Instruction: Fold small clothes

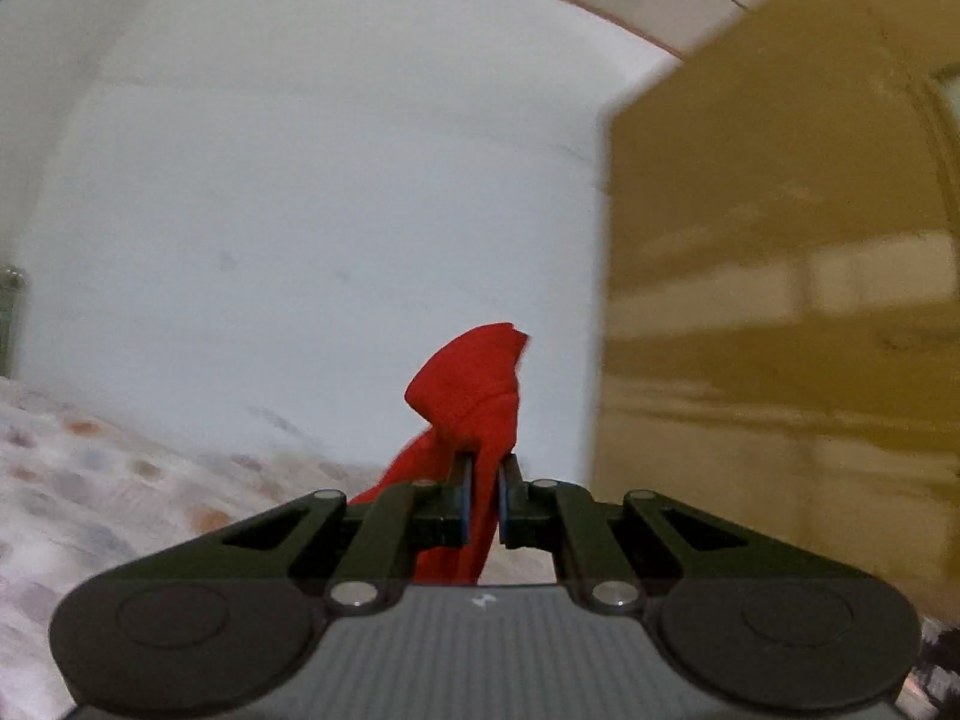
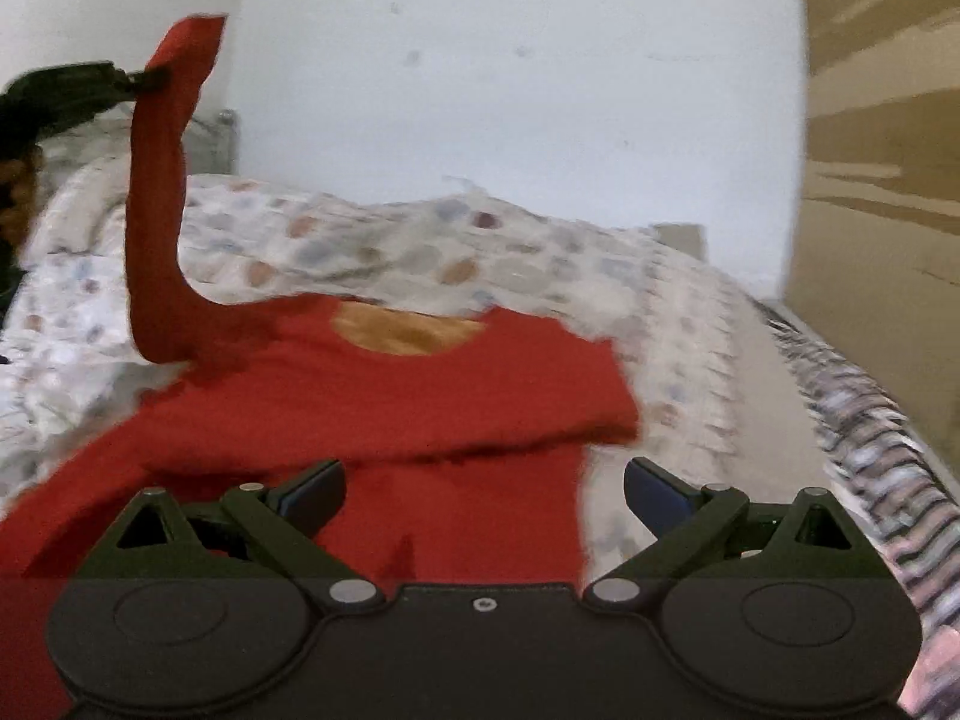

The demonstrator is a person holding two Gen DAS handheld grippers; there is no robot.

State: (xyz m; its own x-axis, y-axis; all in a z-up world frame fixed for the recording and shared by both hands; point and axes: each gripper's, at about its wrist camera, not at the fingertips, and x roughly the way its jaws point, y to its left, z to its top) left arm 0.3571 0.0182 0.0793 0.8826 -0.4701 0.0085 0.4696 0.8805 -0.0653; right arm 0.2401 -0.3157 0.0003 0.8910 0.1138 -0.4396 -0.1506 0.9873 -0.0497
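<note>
A small red shirt (image 2: 384, 384) with a tan inner neck lies on the patterned bedspread (image 2: 480, 252). One sleeve (image 2: 159, 180) is lifted well above the bed. My left gripper (image 1: 485, 474) is shut on the end of that red sleeve (image 1: 474, 384), which bunches above the pads and hangs below them. In the right wrist view the left gripper (image 2: 144, 79) shows at the upper left, pinching the sleeve. My right gripper (image 2: 485, 495) stands open low over the shirt's lower part, with its pads clear of the cloth.
A white wall (image 2: 516, 72) rises behind the bed. A tall yellow-brown cabinet (image 1: 780, 300) stands to the right. A striped blanket (image 2: 870, 456) runs along the bed's right edge. Dotted bedspread (image 1: 90, 480) fills the lower left in the left wrist view.
</note>
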